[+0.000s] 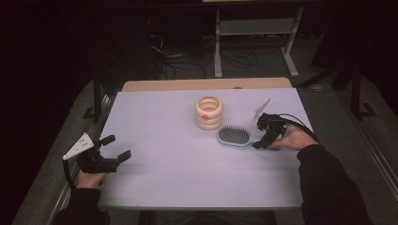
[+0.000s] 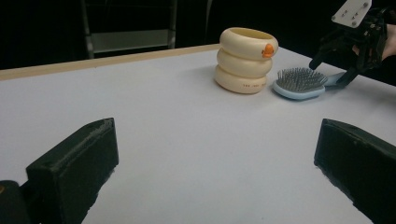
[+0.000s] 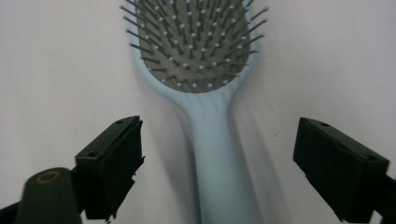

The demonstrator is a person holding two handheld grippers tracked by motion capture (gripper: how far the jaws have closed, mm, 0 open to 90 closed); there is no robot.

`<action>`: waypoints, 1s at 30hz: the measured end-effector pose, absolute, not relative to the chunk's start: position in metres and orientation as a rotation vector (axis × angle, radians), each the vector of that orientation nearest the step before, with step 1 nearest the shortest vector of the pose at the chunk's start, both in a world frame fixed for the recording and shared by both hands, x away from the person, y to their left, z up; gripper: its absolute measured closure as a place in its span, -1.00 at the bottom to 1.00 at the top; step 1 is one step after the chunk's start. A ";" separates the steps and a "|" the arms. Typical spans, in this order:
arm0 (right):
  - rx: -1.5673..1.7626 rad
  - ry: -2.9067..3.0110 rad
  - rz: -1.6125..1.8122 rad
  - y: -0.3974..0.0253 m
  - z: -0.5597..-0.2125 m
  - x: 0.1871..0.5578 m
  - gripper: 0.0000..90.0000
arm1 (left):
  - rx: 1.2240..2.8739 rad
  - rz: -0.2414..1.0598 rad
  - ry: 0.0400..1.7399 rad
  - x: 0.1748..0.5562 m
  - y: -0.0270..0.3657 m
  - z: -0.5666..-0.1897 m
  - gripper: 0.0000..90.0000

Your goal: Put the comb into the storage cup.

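The brush (image 1: 234,136) lies bristles up on the table (image 1: 178,173), right of centre, its handle pointing toward my right hand (image 1: 294,138). My right gripper (image 3: 217,163) sits low over that handle with its jaws spread wide, one on each side, neither touching it. Just beside the brush head stands a cream holder (image 1: 209,113) of stacked rings with an orange spot. My left gripper (image 1: 116,148) rests well apart at the near left edge, jaws released, grasping nothing.

Dark room, white table (image 1: 155,178)
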State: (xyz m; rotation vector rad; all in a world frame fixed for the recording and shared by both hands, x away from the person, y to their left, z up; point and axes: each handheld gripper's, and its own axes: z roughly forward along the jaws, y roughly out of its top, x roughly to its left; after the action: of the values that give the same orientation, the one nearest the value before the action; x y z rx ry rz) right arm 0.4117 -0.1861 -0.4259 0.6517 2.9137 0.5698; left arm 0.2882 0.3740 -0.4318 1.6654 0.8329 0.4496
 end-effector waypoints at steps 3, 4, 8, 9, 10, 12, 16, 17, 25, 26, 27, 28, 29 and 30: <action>0.631 2.928 0.560 -0.185 -0.427 0.412 -0.55 | 1.667 0.448 0.832 0.288 0.374 -0.432 -1.00; 0.629 2.932 0.560 -0.185 -0.428 0.412 -0.52 | 1.667 0.448 0.832 0.288 0.374 -0.432 -1.00; 0.622 2.949 0.552 -0.184 -0.430 0.412 -0.36 | 1.666 0.449 0.832 0.288 0.374 -0.432 -1.00; 0.622 2.946 0.555 -0.183 -0.430 0.412 -0.32 | 1.665 0.450 0.832 0.288 0.374 -0.432 -1.00; 0.608 2.944 0.561 -0.182 -0.430 0.412 -0.27 | 1.666 0.450 0.832 0.288 0.374 -0.432 -1.00; 0.596 2.942 0.567 -0.180 -0.430 0.413 -0.21 | 1.666 0.449 0.832 0.288 0.374 -0.432 -1.00; 0.578 2.943 0.561 -0.178 -0.432 0.415 -0.08 | 1.665 0.448 0.831 0.288 0.374 -0.432 -1.00; 0.580 2.945 0.557 -0.178 -0.433 0.415 -0.07 | 1.666 0.449 0.831 0.288 0.374 -0.432 -1.00; 0.601 2.963 0.516 -0.179 -0.438 0.418 0.32 | 1.668 0.448 0.832 0.289 0.374 -0.432 -1.00; 0.595 2.968 0.519 -0.179 -0.438 0.418 0.38 | 1.670 0.449 0.832 0.289 0.374 -0.432 -1.00; 0.587 2.969 0.515 -0.179 -0.438 0.417 0.41 | 1.670 0.450 0.832 0.289 0.374 -0.432 -1.00; 0.565 2.963 0.511 -0.179 -0.438 0.416 0.42 | 1.669 0.450 0.832 0.289 0.374 -0.432 -1.00; 0.555 2.962 0.507 -0.179 -0.437 0.415 0.45 | 1.670 0.450 0.832 0.288 0.374 -0.432 -1.00; 0.542 2.971 0.509 -0.179 -0.437 0.415 0.48 | 1.671 0.450 0.832 0.288 0.374 -0.432 -1.00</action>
State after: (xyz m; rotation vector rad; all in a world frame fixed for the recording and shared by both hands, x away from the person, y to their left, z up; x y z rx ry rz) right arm 0.4151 -0.1785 -0.4375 0.5419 2.9711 0.5093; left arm 0.2884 0.3735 -0.4320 1.6710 0.8316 0.4503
